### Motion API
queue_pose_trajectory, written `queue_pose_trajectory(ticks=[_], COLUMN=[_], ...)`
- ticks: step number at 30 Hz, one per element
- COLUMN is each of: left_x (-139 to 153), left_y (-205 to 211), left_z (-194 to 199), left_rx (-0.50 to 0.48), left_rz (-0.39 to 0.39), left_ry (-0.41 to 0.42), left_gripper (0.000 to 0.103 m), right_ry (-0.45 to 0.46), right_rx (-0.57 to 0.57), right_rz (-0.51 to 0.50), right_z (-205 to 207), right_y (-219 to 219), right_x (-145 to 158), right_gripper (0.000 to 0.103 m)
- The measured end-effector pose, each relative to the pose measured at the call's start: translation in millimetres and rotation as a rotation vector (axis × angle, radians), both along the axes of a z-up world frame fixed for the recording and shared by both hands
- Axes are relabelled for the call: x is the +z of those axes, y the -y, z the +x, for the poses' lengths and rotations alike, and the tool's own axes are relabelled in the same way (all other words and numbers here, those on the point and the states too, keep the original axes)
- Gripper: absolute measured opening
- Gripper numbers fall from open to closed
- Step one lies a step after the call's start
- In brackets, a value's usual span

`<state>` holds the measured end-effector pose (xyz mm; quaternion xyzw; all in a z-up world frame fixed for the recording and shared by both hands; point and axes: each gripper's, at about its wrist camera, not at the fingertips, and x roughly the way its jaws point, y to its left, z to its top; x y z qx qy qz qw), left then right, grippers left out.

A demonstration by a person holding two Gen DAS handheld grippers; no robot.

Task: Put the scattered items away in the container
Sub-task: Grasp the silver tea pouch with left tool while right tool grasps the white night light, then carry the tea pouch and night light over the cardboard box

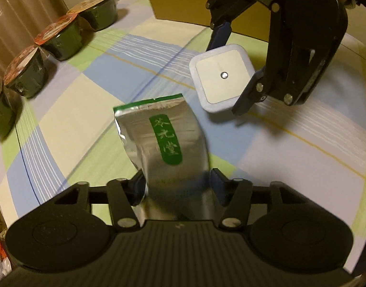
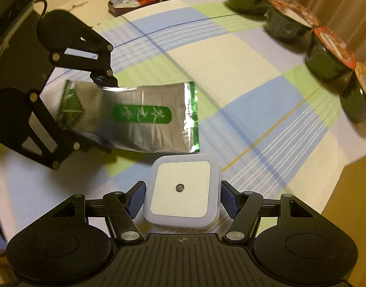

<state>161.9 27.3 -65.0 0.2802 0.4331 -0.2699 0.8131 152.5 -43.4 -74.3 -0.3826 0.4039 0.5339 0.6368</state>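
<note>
Between the fingers of the left gripper, a silver foil pouch is clamped at its lower end, the free end cantilevered forward; the slick foil may slide out or fold if swung quickly. Just ahead and to the right, the right gripper is closed on a white square night light, held by its rounded sides, so a loose squeeze could let it twist free. With both loads close together, a collision is possible. Farther off to the left stand dark sealed cups on the checked tablecloth. Beyond, a cardboard box, likely the container, is only partly visible.
</note>
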Motion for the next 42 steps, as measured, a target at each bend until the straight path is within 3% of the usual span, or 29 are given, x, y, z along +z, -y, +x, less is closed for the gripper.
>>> queue_pose_trajectory(ticks=[5, 10, 16, 19, 21, 30, 42], left_x=[2.0, -3.1, -14.1, -12.5, -11.7, -5.3, 12.7], left_y=[9.5, 19.3, 25.3, 23.6, 22.2, 22.3, 39.4], left_z=[-18.0, -8.4, 9.9, 12.4, 12.2, 11.0, -27.7], left_rx=[0.055, 0.148, 0.224, 0.229, 0.227, 0.183, 0.136], left_rz=[0.037, 0.072, 0.102, 0.111, 0.114, 0.111, 0.049], left_ry=[0.059, 0.087, 0.058, 0.040, 0.023, -0.059, -0.077], left_gripper=[0.080, 0.081, 0.084, 0.075, 0.061, 0.040, 0.040], right_ry=[-0.040, -0.059, -0.073, -0.071, -0.073, -0.083, -0.104], right_rx=[-0.093, -0.213, -0.321, -0.336, -0.339, -0.358, -0.385], right_rz=[0.010, 0.026, 0.058, 0.066, 0.072, 0.090, 0.110], right_z=[-20.3, -27.1, -24.2, -24.9, -24.7, -28.1, -40.7], right_y=[32.9, 62.8, 84.0, 89.8, 92.3, 96.7, 107.0], right_x=[-3.7, -8.6, -6.7, -4.5, -3.6, -5.6, 0.0], right_gripper=[0.069, 0.069, 0.069, 0.069, 0.069, 0.069, 0.069])
